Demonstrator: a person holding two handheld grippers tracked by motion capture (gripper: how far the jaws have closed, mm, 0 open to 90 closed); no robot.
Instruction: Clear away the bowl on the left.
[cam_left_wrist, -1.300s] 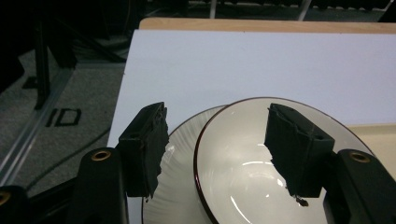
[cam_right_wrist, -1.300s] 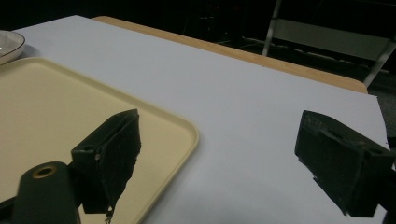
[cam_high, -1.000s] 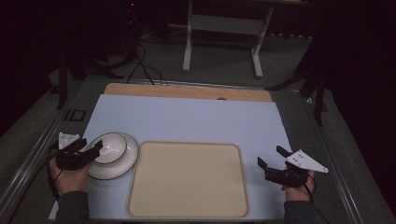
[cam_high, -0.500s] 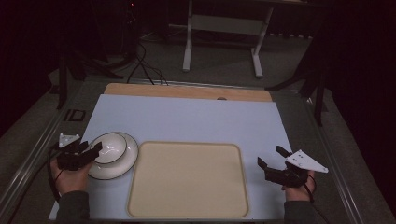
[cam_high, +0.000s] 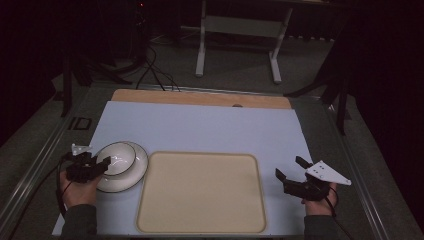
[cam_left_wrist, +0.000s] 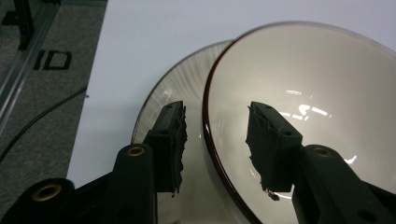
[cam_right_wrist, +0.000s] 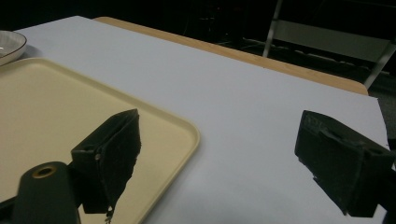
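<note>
Left gripper (cam_left_wrist: 215, 140) jaws just closing, bowl (cam_left_wrist: 308, 116) rim straddled, pads not yet pressed. Right gripper (cam_right_wrist: 219, 158) held wide, at 3 o'clock of tray (cam_right_wrist: 46, 116).

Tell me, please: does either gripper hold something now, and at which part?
Nothing is firmly held yet. The left gripper has its jaws astride the bowl rim, one inside and one outside, and they have just been closing. The right gripper is open over the table.

bare tray (cam_high: 200, 195) mid-table, bowl (cam_high: 117, 159) on plate (cam_high: 131, 176) (left edge), open mat (cam_high: 210, 125) beyond
</note>
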